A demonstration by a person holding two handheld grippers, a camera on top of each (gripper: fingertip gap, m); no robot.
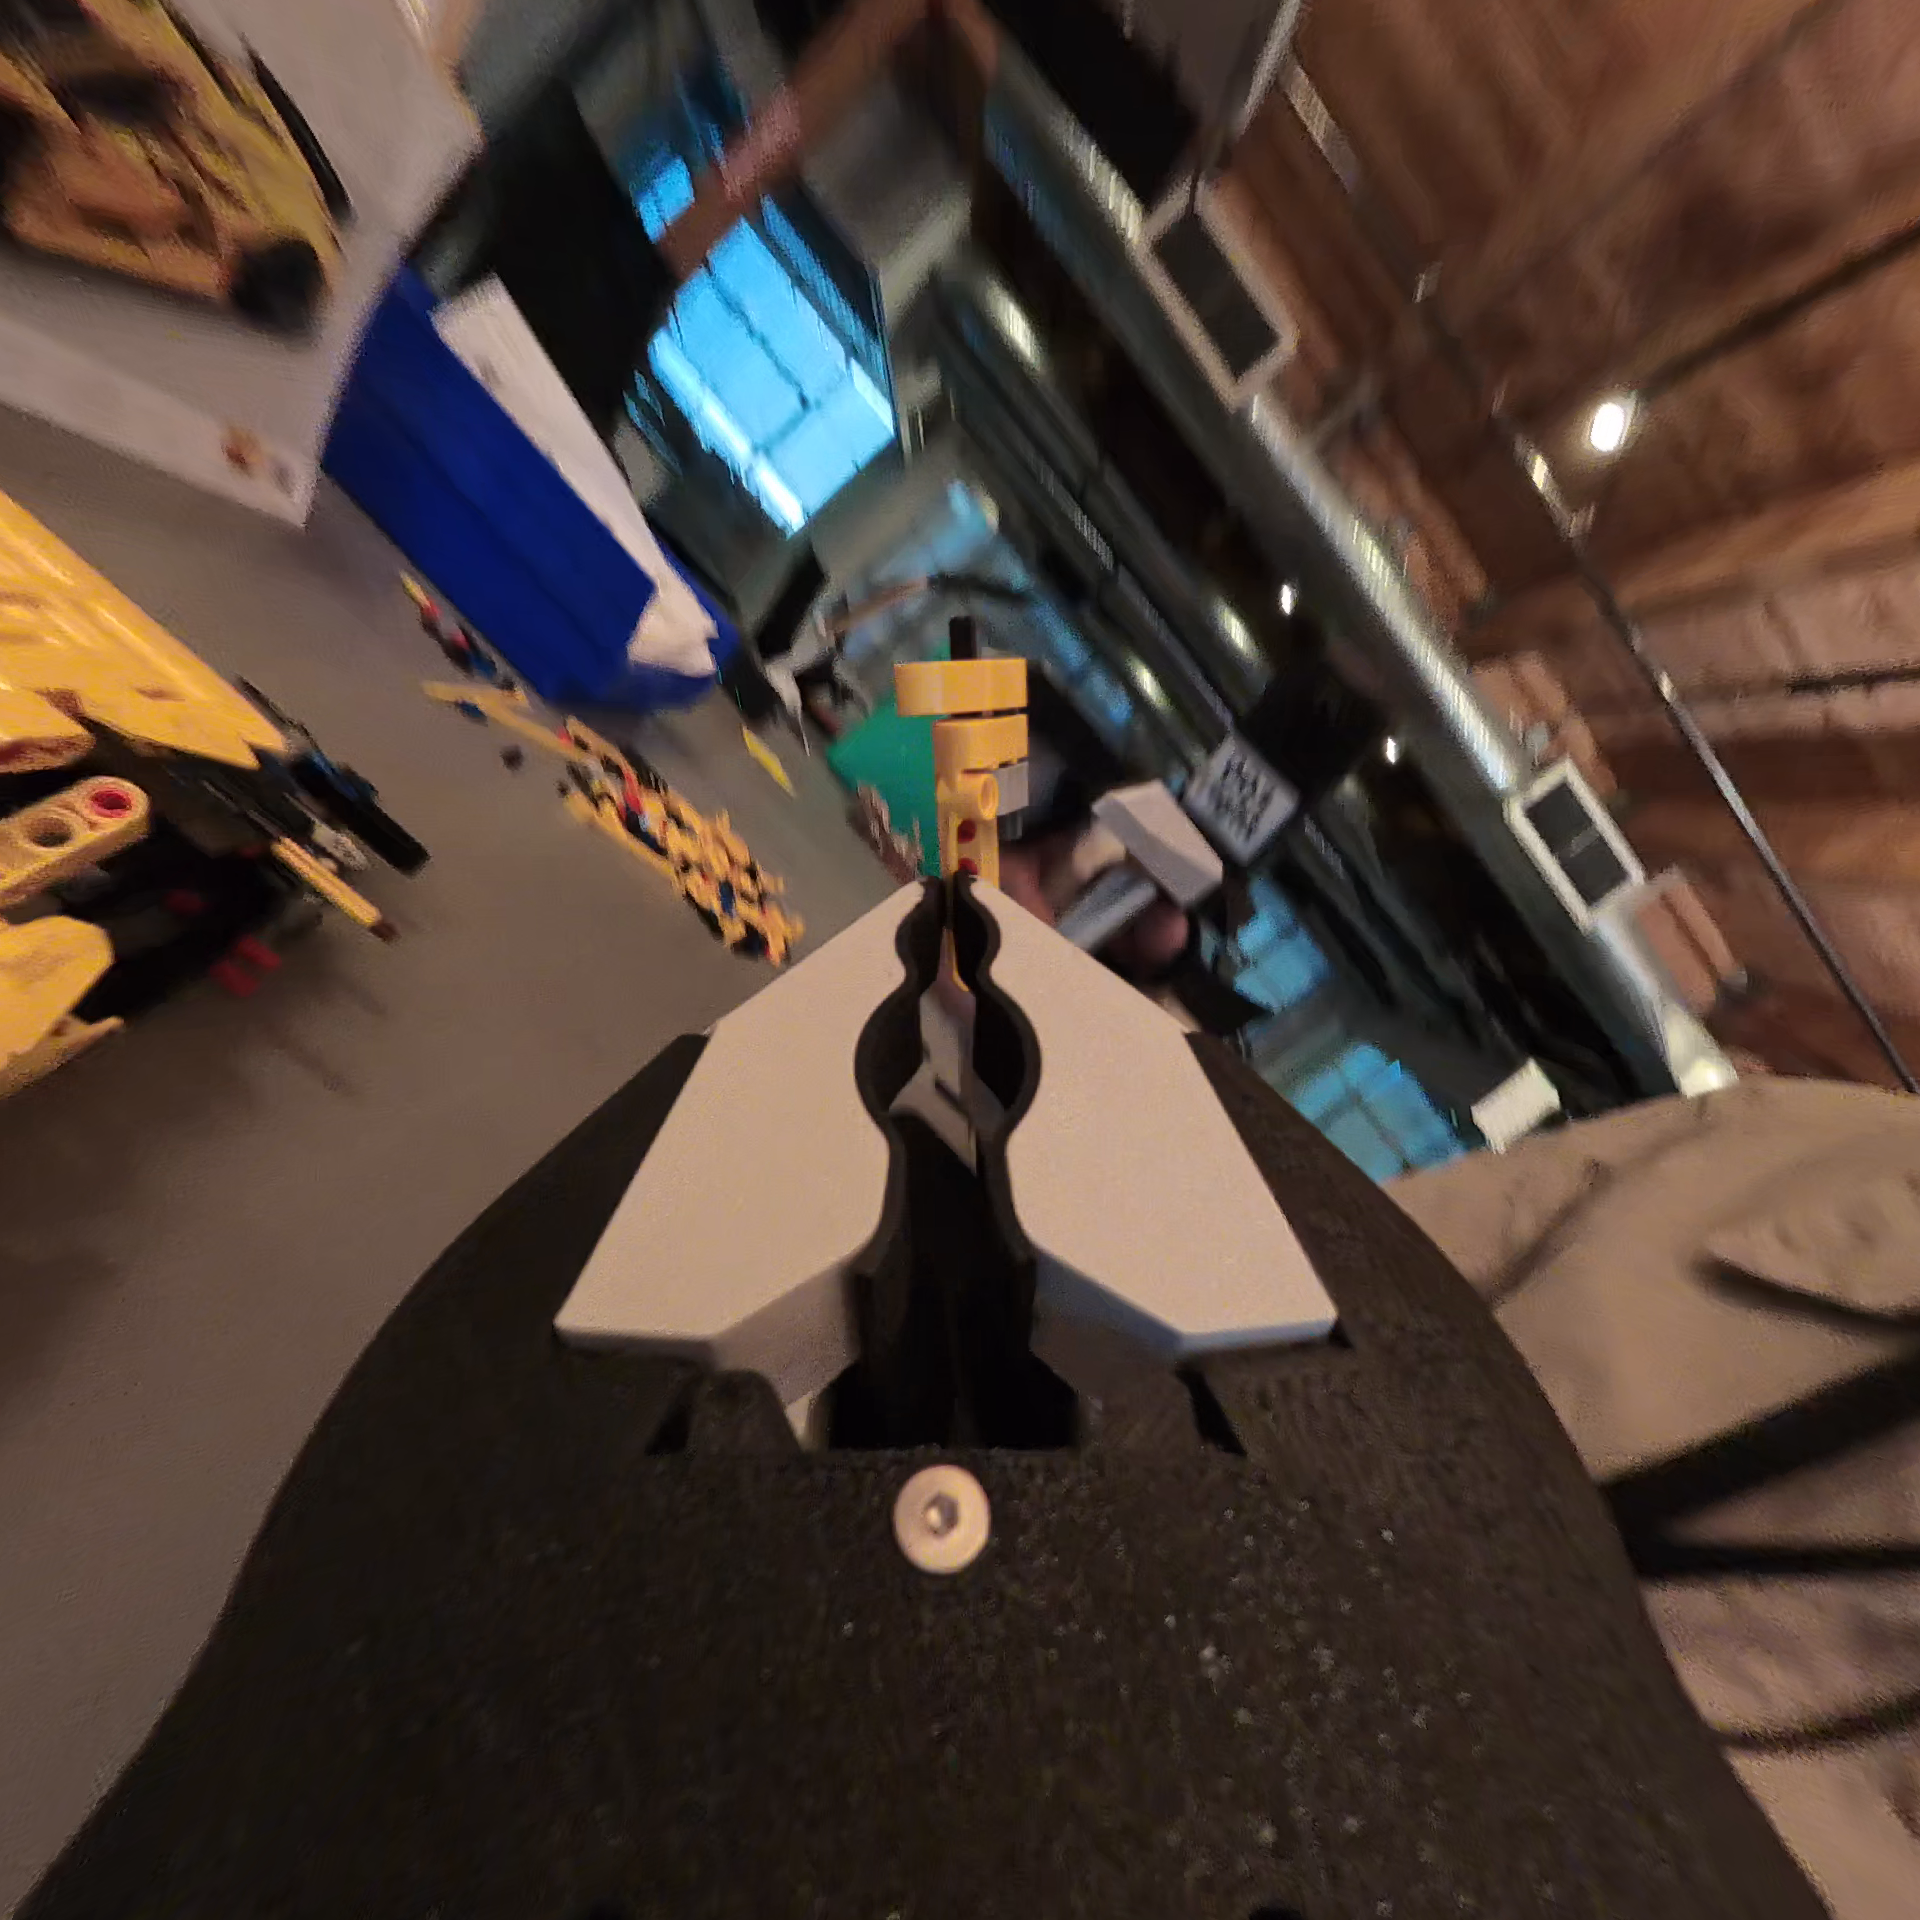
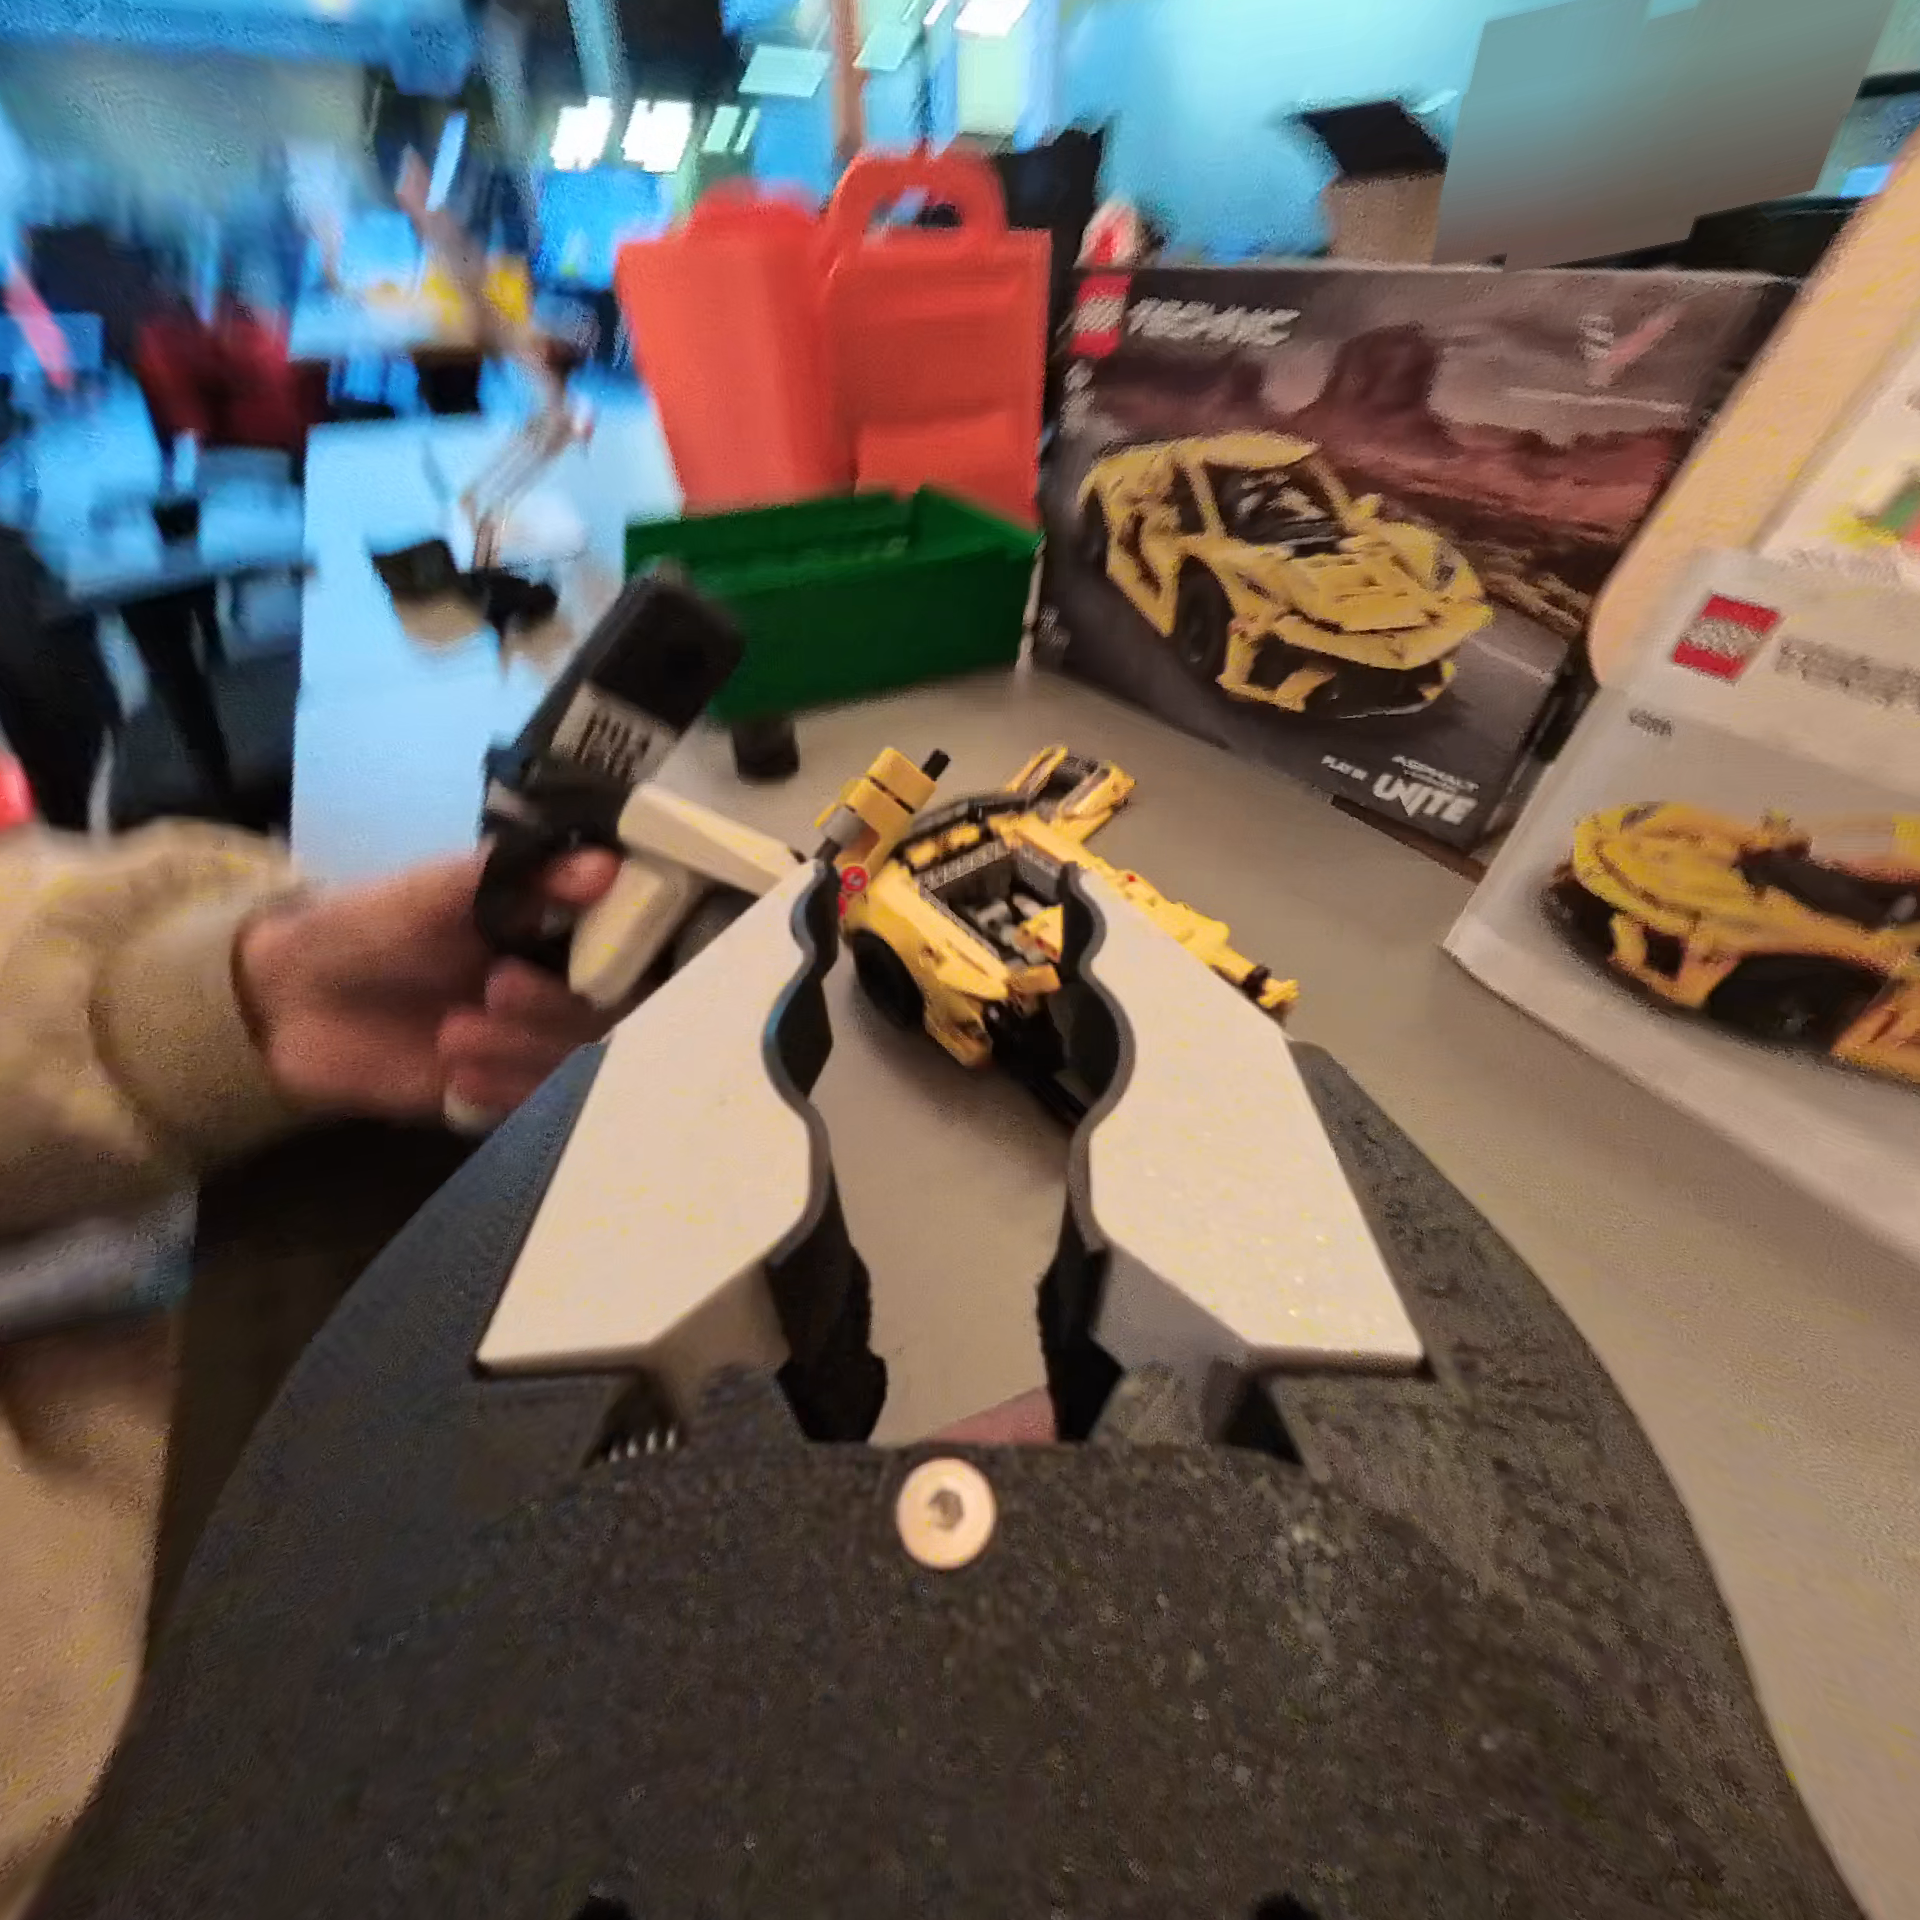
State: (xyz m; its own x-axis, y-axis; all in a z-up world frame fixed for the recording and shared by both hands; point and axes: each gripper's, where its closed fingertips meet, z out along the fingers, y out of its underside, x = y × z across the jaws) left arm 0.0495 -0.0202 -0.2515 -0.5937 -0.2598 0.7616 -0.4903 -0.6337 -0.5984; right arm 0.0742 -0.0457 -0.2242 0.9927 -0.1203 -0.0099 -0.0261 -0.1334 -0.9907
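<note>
My left gripper (image 1: 951, 888) is shut on a small yellow brick assembly (image 1: 971, 748) with a black axle on top and holds it up in the air. In the right wrist view this assembly (image 2: 883, 800) hangs just above the front of a yellow brick car (image 2: 997, 914) that stands on the grey table (image 2: 1351, 1091). A hand (image 2: 364, 977) holds the left gripper, whose grey fingers (image 2: 696, 842) show there. My right gripper (image 2: 948, 894) is open and empty. Its fingertips sit on either side of the car's near end, without touching it. The car also shows at the left edge of the left wrist view (image 1: 94, 810).
A dark box picturing a yellow car (image 2: 1299, 540) stands behind the model, with a booklet (image 2: 1714, 883) to the right. A green bin (image 2: 852, 592) and orange bags (image 2: 831, 343) sit at the back. A pile of loose pieces (image 1: 675, 831) and a blue box (image 1: 488, 499) lie on the table. The gap from one gripper's tips to the other's is roughly 5 centimeters.
</note>
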